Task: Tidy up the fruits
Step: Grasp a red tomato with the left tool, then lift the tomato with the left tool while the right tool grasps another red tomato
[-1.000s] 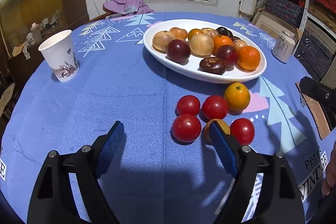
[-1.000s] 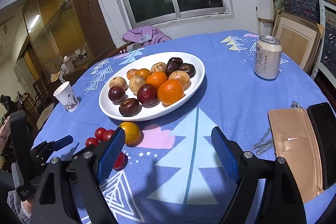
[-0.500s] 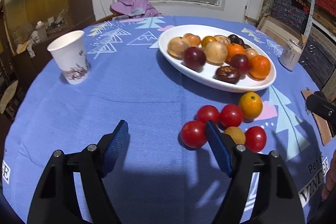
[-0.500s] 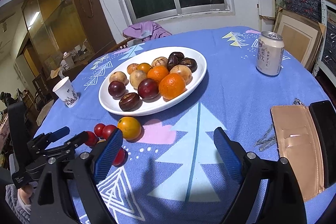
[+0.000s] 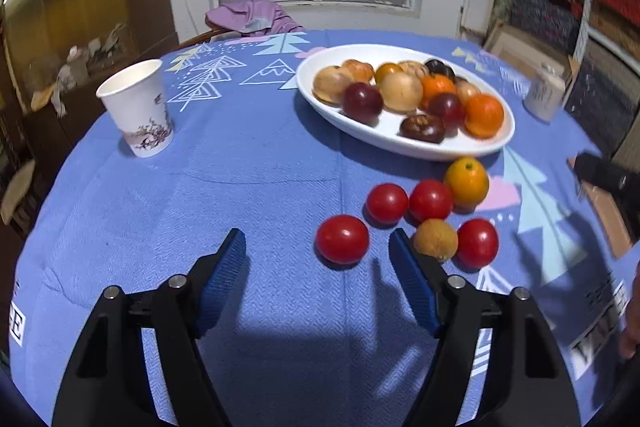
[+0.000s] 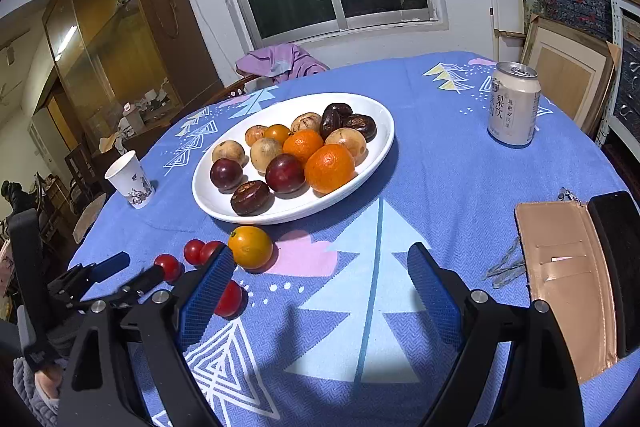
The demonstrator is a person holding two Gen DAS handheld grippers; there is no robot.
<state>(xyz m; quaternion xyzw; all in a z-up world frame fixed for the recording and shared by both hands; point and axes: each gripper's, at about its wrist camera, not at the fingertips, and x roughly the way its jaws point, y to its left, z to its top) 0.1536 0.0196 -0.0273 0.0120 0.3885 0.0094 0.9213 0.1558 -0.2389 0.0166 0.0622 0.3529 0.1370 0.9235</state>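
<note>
A white oval plate point(image 5: 444, 149) point(image 6: 372, 167) holds several oranges, plums and brown fruits. In front of it on the blue cloth lie several red tomatoes, an orange point(image 5: 466, 181) point(image 6: 250, 247) and a small brown fruit point(image 5: 435, 239). My left gripper point(image 5: 318, 251) is open and empty above the cloth, with the nearest tomato point(image 5: 342, 239) just ahead between its fingers. It also shows in the right wrist view point(image 6: 134, 269). My right gripper point(image 6: 320, 265) is open and empty, to the right of the loose fruits.
A paper cup point(image 5: 138, 109) point(image 6: 129, 179) stands at the left. A drink can point(image 6: 513, 103) stands at the back right. A tan wallet point(image 6: 560, 279) and a black phone point(image 6: 618, 259) lie at the right edge, with keys beside them.
My left gripper has shifted left and drawn back, so the nearest tomato now sits between its fingers. My right gripper has drawn back a little from the plate.
</note>
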